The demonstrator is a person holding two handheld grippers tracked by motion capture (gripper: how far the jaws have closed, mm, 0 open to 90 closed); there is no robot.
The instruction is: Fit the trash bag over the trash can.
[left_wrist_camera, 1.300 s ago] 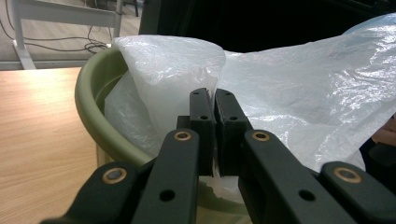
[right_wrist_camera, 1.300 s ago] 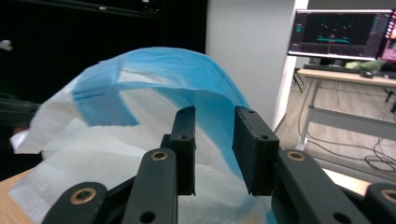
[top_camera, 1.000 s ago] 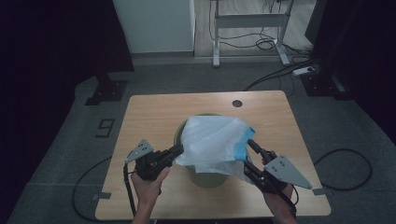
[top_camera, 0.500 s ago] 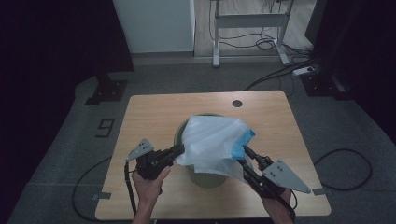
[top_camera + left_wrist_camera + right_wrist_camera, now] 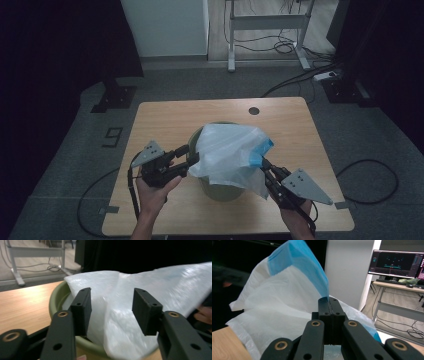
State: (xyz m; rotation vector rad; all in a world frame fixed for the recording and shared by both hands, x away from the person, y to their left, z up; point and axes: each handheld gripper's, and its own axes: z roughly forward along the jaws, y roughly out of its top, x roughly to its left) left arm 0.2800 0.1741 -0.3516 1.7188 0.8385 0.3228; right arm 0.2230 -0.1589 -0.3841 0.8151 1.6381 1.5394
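Right claw (image 5: 329,300) clamps white plastic bag's (image 5: 227,152) blue hem at 3 o'clock, keeping it taut | left claw (image 5: 111,311) just opening, bag unpinched, at round green bin's (image 5: 220,187) 9 o'clock to regrip.

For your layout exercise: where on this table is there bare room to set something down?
Bare wood lies along the table's far edge and left side, beyond the green bin. The near middle is crowded: bin, white bag and both hand-held grippers.

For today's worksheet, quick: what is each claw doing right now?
Left claw: open, just let go, plastic bag between the jaws.
Right claw: closed on the bag's blue edge.
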